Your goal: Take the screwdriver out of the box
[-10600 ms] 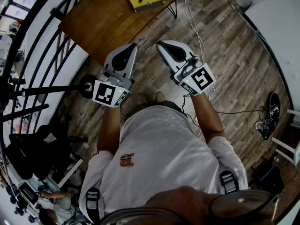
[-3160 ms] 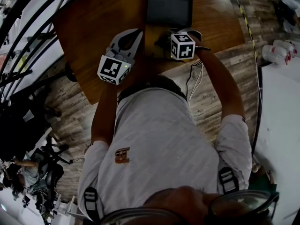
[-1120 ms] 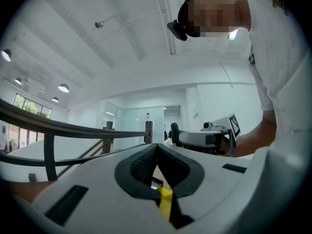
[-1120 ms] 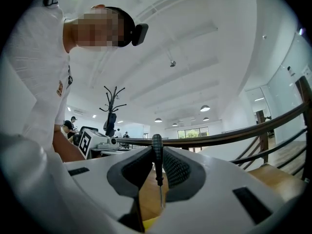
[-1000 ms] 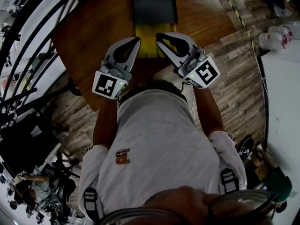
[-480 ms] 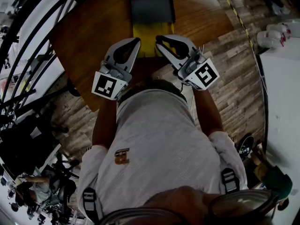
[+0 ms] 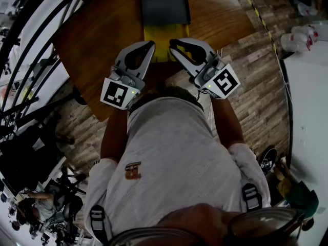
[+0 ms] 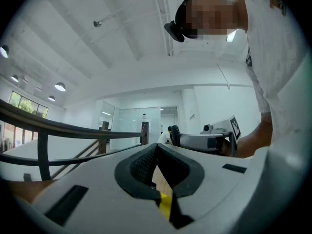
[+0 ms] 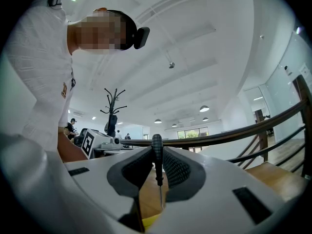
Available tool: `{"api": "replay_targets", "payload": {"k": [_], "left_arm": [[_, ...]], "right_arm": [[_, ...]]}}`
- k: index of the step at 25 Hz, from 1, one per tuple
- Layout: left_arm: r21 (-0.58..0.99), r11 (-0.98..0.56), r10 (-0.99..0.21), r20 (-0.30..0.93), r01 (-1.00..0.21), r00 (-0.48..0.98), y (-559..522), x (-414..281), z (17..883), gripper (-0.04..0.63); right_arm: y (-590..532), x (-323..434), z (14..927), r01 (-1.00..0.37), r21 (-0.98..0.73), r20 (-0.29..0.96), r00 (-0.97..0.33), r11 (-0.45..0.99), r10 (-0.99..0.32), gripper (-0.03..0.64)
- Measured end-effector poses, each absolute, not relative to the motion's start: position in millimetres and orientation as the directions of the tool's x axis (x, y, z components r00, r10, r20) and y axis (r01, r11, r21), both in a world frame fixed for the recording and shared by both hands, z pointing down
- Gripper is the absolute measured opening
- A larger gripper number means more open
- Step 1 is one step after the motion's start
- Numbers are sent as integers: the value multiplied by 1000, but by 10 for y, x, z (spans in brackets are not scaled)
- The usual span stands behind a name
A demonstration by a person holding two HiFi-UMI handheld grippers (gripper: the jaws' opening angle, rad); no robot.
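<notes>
While the right gripper [image 9: 156, 156] clamps a black screwdriver [image 9: 157, 143] by its handle, the left gripper [image 8: 156, 151] is closed & empty; yellow box [image 7: 155, 38], prob. open, sits ahead on wooden table [image 7: 97, 29].

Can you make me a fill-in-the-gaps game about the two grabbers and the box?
1. The right gripper is pinching a ____.
2. The left gripper is shut and holds ____.
3. The open box on the table is ____ inside.

Missing words: screwdriver; nothing; yellow.
</notes>
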State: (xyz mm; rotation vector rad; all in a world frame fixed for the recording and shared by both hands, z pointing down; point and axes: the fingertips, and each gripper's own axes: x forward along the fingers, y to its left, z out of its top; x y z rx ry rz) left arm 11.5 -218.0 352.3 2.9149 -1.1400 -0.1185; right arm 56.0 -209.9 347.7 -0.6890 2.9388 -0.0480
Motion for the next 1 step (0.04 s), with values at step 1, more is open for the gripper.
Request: {"api": "replay_targets", "payload": {"k": [1], "left_arm": [[37, -735, -678, -67, -677, 732, -2184, 121, 3524, 18]], "right_arm": [[-2102, 562, 3475, -440, -59, -113, -889, 896, -444, 80]]}}
